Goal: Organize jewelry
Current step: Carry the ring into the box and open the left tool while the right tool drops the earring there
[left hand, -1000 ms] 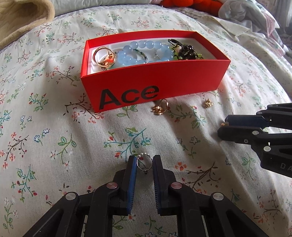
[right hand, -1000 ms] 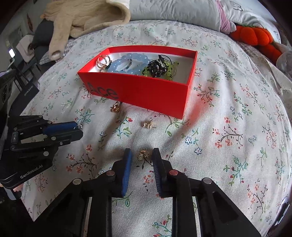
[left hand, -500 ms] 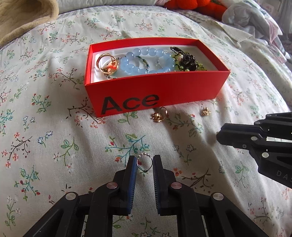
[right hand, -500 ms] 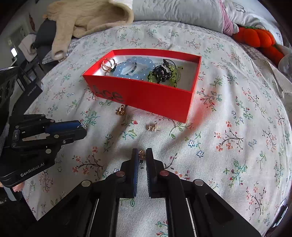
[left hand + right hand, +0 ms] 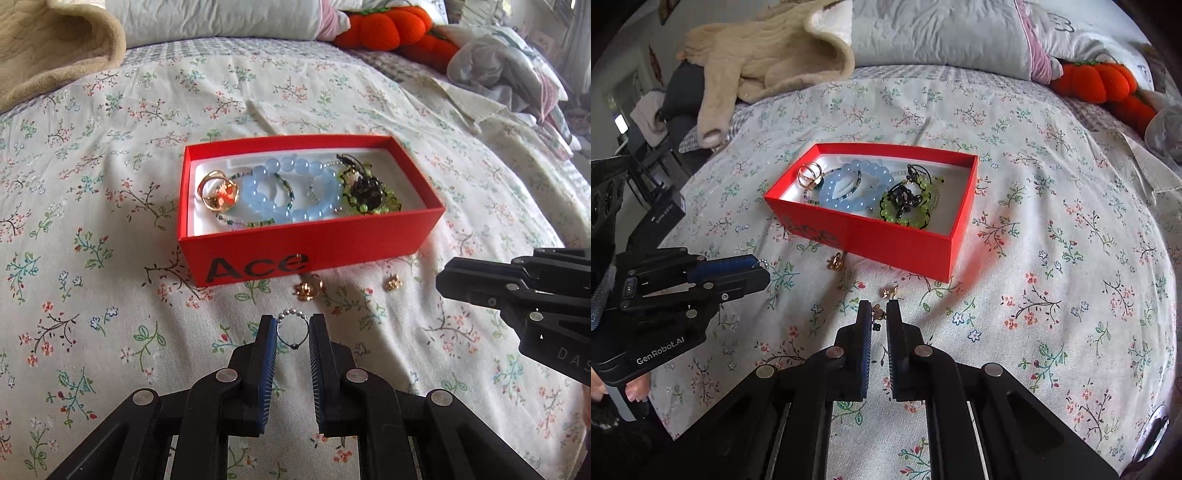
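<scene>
Comparing with a second ago: right tool (image 5: 878,314) has clamped onto the small gold earring (image 5: 877,313) and lifted it off the bed (image 5: 1052,295); left tool (image 5: 293,328) likewise raised, gripping the beaded ring (image 5: 293,328). Both pieces ready for deposit. Red box (image 5: 306,243) sits mid-frame, above each tool's tips.

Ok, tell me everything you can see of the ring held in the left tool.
The ring is a thin, dark wire loop, apparently metal, with a short row of small pearly beads along its top and one tiny dark bead at its bottom. It stands roughly upright, clamped by its two sides between the blue pads of the left tool, with the beaded arc poking past the tips. Nothing else visibly touches it. It sits in front of the red box, apart from it, over the flowered bedspread.
</scene>
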Action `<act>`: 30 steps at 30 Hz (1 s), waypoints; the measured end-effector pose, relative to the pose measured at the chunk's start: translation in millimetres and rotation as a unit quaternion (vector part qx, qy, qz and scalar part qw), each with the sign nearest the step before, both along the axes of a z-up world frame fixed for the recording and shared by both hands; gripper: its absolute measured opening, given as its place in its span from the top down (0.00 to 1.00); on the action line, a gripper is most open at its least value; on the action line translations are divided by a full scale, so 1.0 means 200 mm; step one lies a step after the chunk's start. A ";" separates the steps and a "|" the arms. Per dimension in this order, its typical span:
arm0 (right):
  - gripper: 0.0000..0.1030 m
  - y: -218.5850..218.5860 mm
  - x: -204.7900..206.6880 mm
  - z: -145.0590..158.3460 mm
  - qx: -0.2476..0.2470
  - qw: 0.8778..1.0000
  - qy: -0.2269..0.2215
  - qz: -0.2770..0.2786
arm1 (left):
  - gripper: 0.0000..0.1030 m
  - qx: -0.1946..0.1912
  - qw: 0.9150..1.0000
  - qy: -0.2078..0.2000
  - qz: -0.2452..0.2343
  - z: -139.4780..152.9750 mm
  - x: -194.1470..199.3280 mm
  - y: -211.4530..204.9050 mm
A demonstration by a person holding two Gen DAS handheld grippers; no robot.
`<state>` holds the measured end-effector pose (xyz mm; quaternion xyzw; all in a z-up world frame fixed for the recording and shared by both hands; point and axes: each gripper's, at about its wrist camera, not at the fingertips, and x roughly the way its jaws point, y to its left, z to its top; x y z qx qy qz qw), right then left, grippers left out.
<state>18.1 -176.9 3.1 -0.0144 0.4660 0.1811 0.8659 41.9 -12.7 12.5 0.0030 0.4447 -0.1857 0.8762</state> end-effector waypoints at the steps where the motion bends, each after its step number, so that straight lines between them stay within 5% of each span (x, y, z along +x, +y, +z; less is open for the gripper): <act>1: 0.92 -0.01 0.00 0.02 0.003 1.000 -0.003 -0.002 | 0.88 -0.003 1.000 -0.003 0.003 0.02 0.01 0.00; 13: 0.92 -0.05 0.13 0.19 0.047 0.998 -0.031 -0.034 | 0.88 -0.034 0.998 -0.023 0.040 0.15 0.16 0.02; 30: 0.92 -0.09 0.26 0.11 0.040 0.998 -0.012 -0.053 | 0.87 -0.021 0.998 -0.020 0.050 0.03 0.34 -0.06</act>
